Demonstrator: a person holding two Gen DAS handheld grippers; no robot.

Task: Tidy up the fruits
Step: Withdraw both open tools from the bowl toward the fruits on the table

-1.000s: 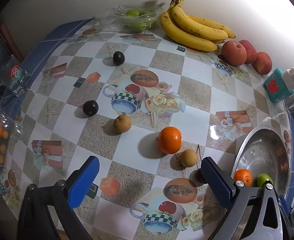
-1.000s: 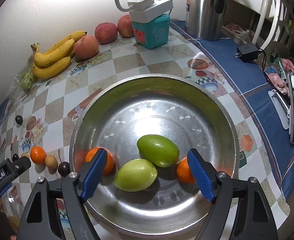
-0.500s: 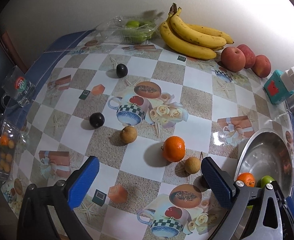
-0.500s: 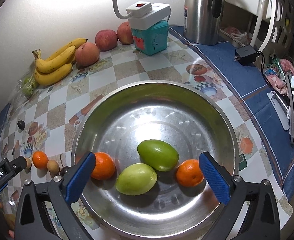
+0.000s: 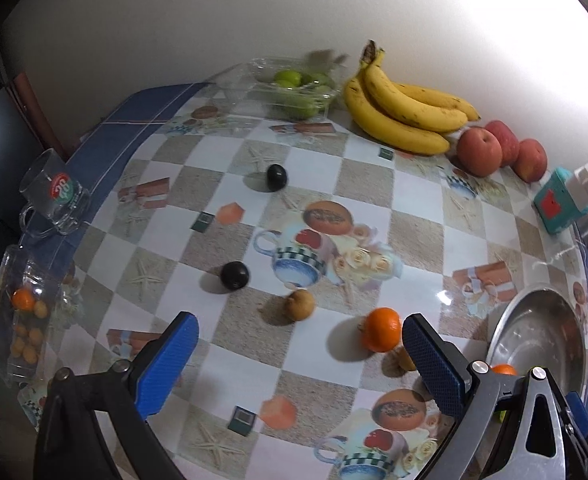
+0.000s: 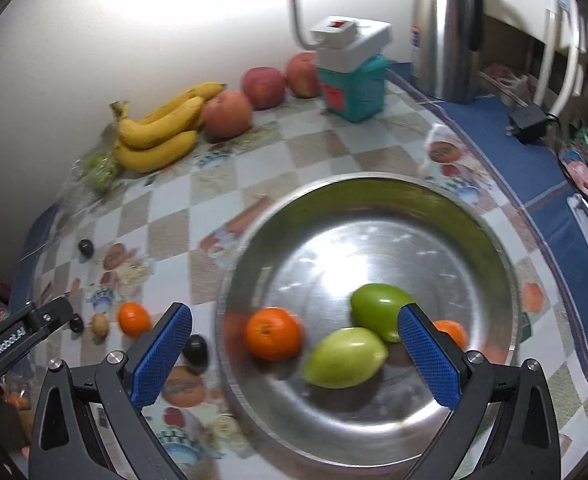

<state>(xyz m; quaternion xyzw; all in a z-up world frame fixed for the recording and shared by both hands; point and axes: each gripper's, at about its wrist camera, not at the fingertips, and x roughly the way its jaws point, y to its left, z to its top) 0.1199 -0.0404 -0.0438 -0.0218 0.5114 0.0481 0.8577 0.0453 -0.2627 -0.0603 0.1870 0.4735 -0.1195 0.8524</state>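
right gripper point(image 6: 294, 354) opened wider, lifted off bowl point(image 6: 374, 200)

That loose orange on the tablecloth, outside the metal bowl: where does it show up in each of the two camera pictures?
Left wrist view: the loose orange sits lower right of centre, beside the right blue finger.
Right wrist view: the same orange is small, at lower left.
Shared landmark: the bananas by the wall.

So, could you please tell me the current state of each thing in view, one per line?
Left tongs: open, empty.
Right tongs: open, empty, above the bowl.
Bowl: upright, holding two oranges and two green fruits.
Table orange: loose on the table.
Bananas: bunched, by the wall.
Apples: grouped beside the bananas.
Glass mug: tipped over at the table edge.
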